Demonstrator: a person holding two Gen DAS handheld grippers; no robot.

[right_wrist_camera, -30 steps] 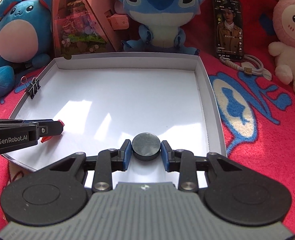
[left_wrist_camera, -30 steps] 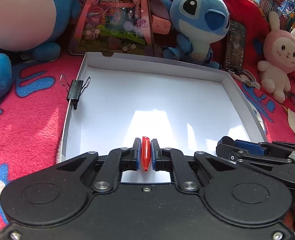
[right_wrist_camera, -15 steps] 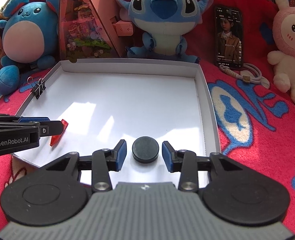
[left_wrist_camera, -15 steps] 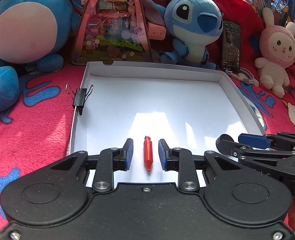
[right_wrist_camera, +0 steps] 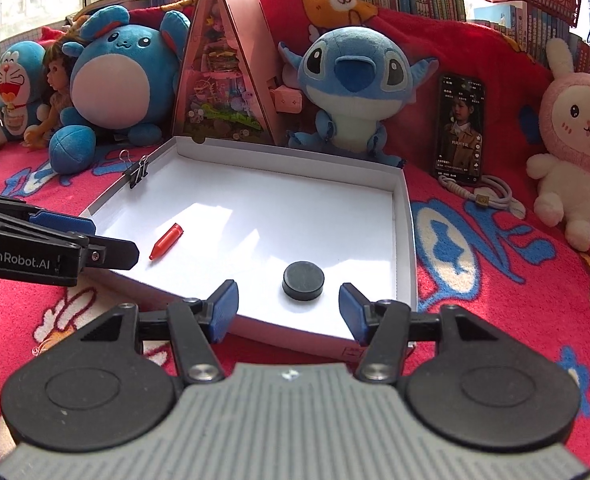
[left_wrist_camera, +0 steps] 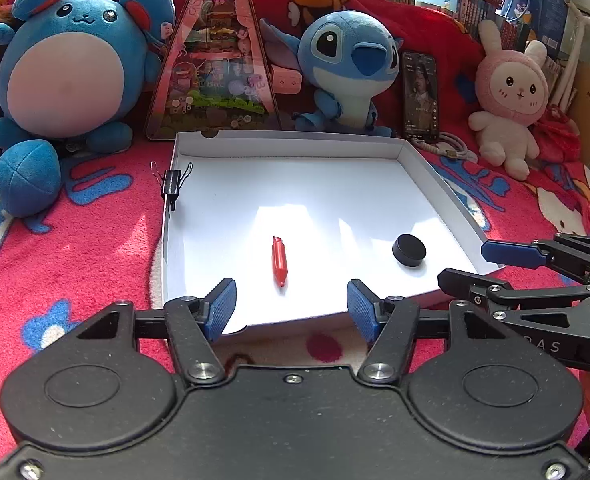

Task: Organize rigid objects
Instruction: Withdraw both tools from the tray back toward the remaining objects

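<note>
In the left wrist view, the left gripper (left_wrist_camera: 291,306) stood over the near edge of the white tray (left_wrist_camera: 295,143), its blue pads wide apart after just opening, with nothing between them. The red crayon (left_wrist_camera: 279,261) lay flat on the tray floor just beyond the pads, near the middle of the near edge. The black puck (left_wrist_camera: 409,250) sat toward the tray's near right corner, and the right gripper (left_wrist_camera: 475,266) reached in from the right, clear of it. A black binder clip (left_wrist_camera: 172,182) gripped the tray's left wall near the far corner.

In the right wrist view, the right gripper (right_wrist_camera: 287,307) was likewise spread wide, having just opened, empty. The puck (right_wrist_camera: 303,280) rested on the tray floor just ahead of the pads, touching neither. The crayon (right_wrist_camera: 167,241) lay apart to the left, beside the left gripper (right_wrist_camera: 107,240).
</note>
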